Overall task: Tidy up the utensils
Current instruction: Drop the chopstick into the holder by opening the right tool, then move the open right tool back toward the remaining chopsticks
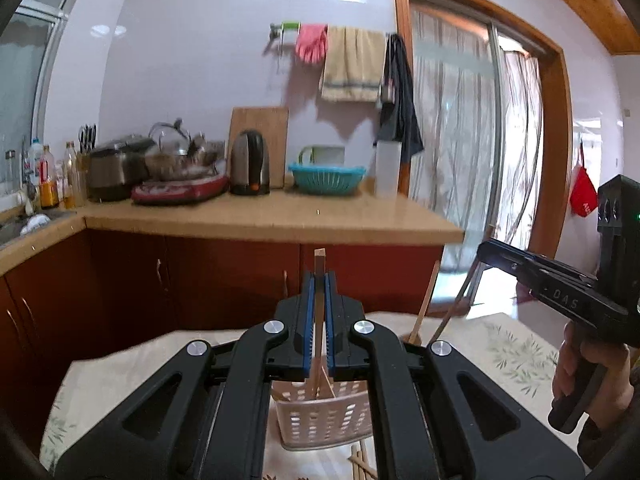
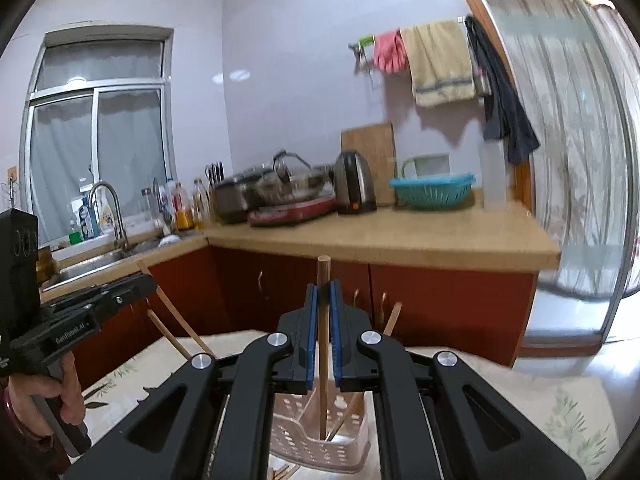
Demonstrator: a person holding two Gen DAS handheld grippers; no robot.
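Kitchen's pretty lived-in: a tan wooden countertop (image 1: 260, 216) over dark red cabinets (image 1: 224, 276), with a black-and-steel electric kettle (image 1: 250, 162) standing just in front of a wooden cutting board (image 1: 262, 128) leaned on the wall. Right of the kettle sits a teal plastic colander basket (image 1: 326, 178). Up on the rail hang pink rubber gloves (image 1: 311, 42) beside a beige striped towel (image 1: 352, 64). A steel sink faucet (image 2: 110, 208) stands under the window.

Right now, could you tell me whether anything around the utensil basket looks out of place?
Yes. Several loose chopsticks lie on the tablecloth just in front of the pink basket rather than inside it. Each gripper, left and right, holds one chopstick upright over the basket, and others inside lean at mixed angles.
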